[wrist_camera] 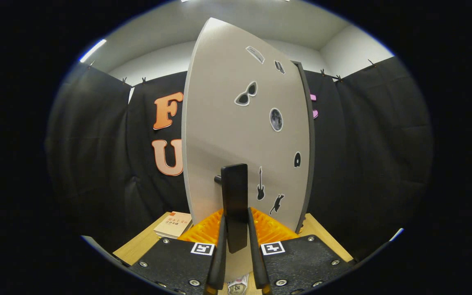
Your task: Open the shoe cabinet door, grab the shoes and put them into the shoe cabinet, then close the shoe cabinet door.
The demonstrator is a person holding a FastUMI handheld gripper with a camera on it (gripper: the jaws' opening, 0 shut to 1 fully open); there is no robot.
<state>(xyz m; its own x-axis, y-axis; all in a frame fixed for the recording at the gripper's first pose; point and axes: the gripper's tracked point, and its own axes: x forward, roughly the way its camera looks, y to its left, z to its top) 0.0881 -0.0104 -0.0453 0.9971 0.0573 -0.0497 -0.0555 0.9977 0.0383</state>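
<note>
**Handle between the fingers, door edge-on to the gripper**

Far left hangs the booth's black cloth wall (96, 135); near it, low on the wooden table (137, 248), lies a small book (174, 224), well apart from the fingers; then comes the shoe cabinet door (228, 123) — a pale panel dotted with stickers, upright, its face turned left and toward the camera, its dark right edge (309, 143) receding to the far right.

The relation that matters: the dark bar handle (234, 205) stands vertical, long axis up and down, straight ahead of the gripper (236, 229) and set between its two fingers; the fingers are drawn in narrow around the bar and look to press it from both sides, so I judge the handle gripped. The door's swing, then, runs sideways about that far-right edge, I would guess — the pull or push must follow an arc, not a straight line.

The cabinet's inside cannot be seen behind the door, so its contents cannot be told; no shoes are identifiable here.
</note>
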